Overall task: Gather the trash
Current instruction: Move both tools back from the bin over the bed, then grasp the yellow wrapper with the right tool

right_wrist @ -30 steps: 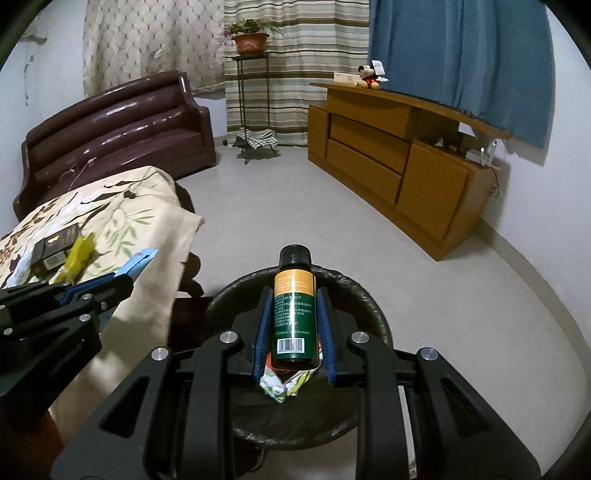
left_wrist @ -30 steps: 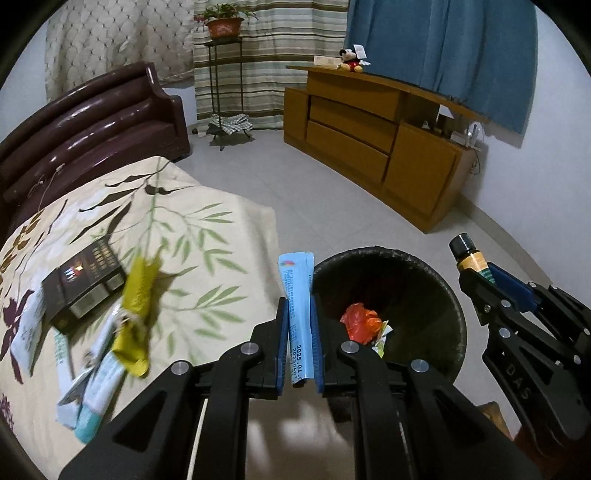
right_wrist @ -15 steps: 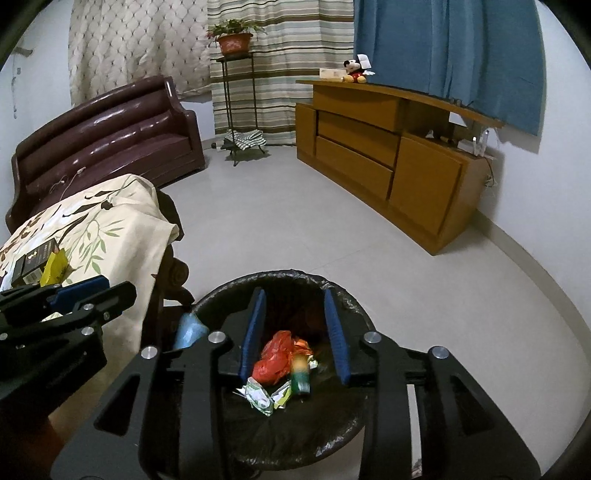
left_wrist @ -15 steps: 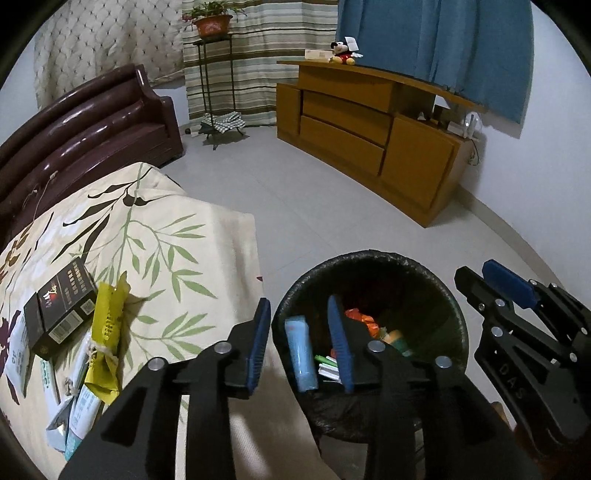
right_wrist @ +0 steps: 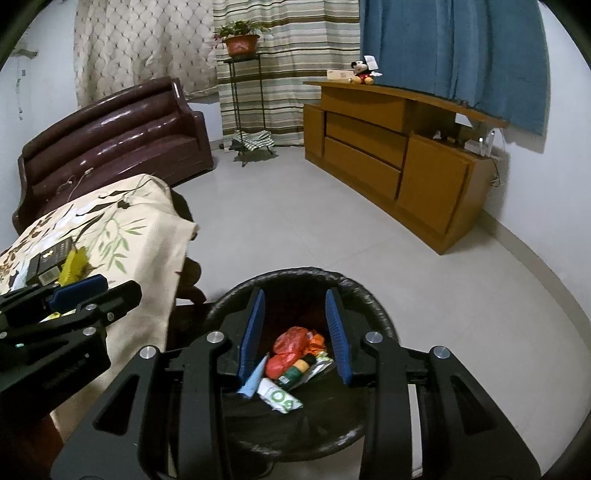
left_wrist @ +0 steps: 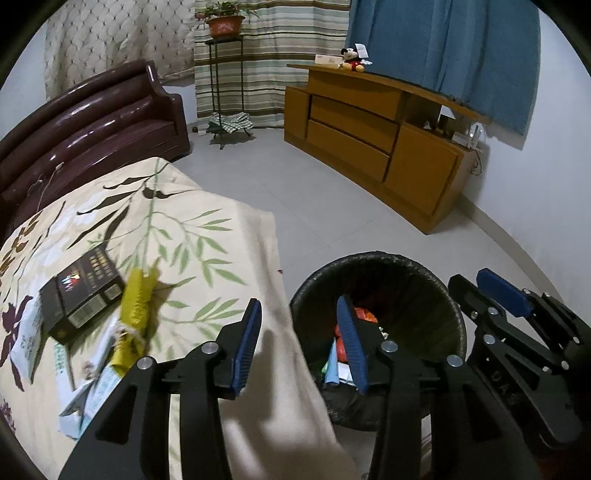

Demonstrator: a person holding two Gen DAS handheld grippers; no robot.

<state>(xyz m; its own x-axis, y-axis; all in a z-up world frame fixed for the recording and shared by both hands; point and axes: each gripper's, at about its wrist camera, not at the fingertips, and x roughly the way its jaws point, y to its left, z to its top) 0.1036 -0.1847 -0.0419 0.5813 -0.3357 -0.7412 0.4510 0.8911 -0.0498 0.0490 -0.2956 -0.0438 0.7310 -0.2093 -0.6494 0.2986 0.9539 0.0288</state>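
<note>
Pale tiled floor (right_wrist: 295, 206), maroon sofa (right_wrist: 110, 147), wooden sideboard (right_wrist: 388, 147), blue curtain (right_wrist: 461, 48)

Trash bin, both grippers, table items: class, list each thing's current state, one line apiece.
Trash bin: upright, holding dropped trash.
Green bottle: lying in the bin.
Blue tube: lying in the bin.
Left gripper: opening, nothing between its fingers.
Right gripper: open, empty.
Yellow wrapper: lying on the table.
Black box: closed, flat on the table.

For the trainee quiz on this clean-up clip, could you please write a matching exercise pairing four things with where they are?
Things:
1. green bottle
2. yellow wrapper
3. plush toy
4. potted plant

Places:
A. on the wooden cabinet
B. in the black trash bin
C. on the metal stand
D. on the leaf-print cloth

Pairs: 1-B, 2-D, 3-A, 4-C
</note>
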